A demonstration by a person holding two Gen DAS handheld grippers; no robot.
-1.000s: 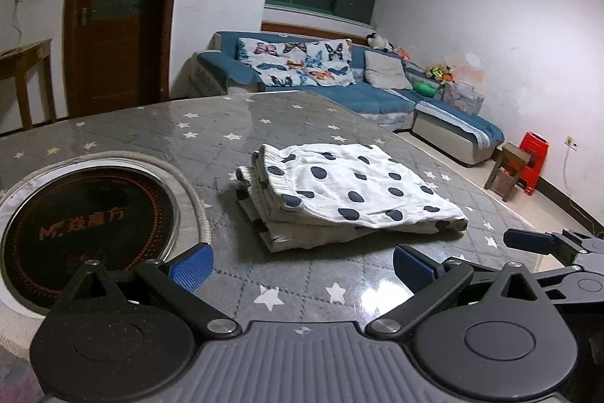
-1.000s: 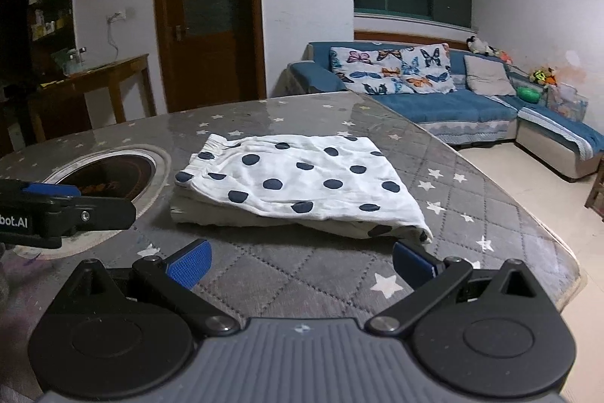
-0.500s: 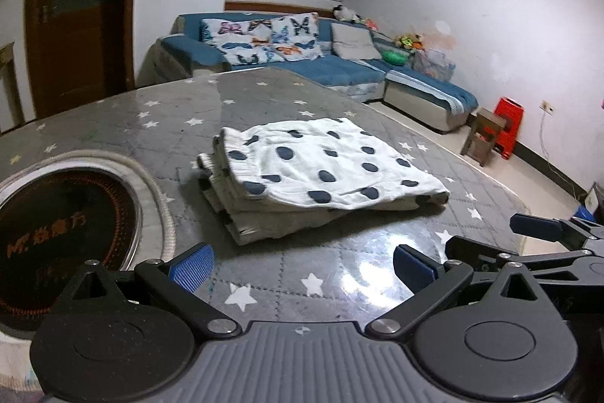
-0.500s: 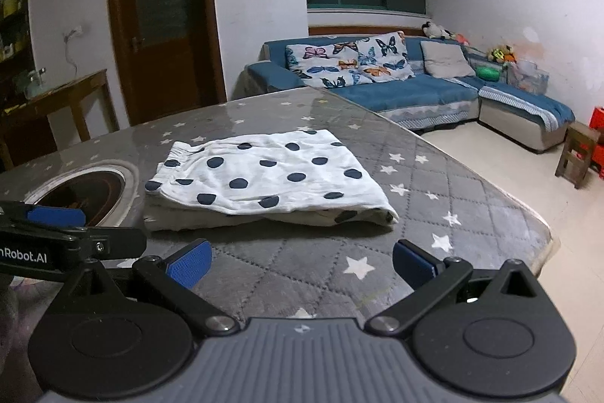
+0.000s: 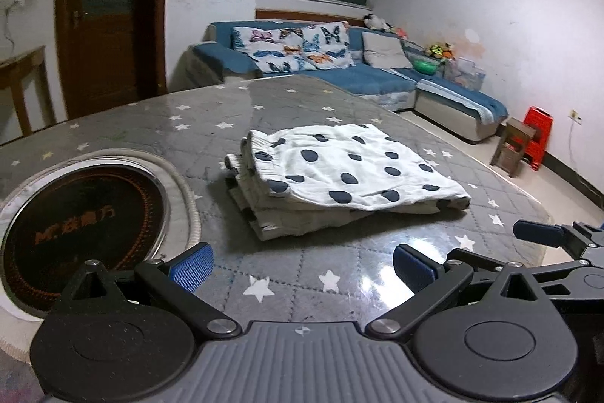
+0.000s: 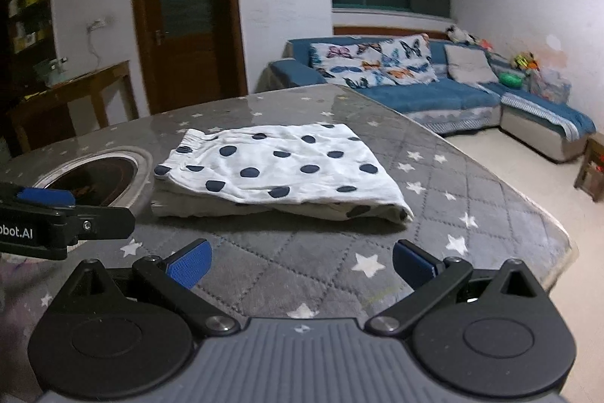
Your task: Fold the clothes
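Polka-dot garment [image 5: 339, 176] folded on table [image 5: 302, 274], ahead of both jaws; jaws apart, empty.

I see the folded garment [image 5: 339, 180] lying on the table [image 5: 302, 274], ahead of both grippers. The round inset plate [image 5: 81, 233] sits in the table to the garment's left. The left gripper [image 5: 302, 267] and right gripper [image 6: 302, 265] sit side by side near the table's front edge. The sofa [image 6: 434, 89] stands behind the table, with the door [image 6: 185, 14] to its left.
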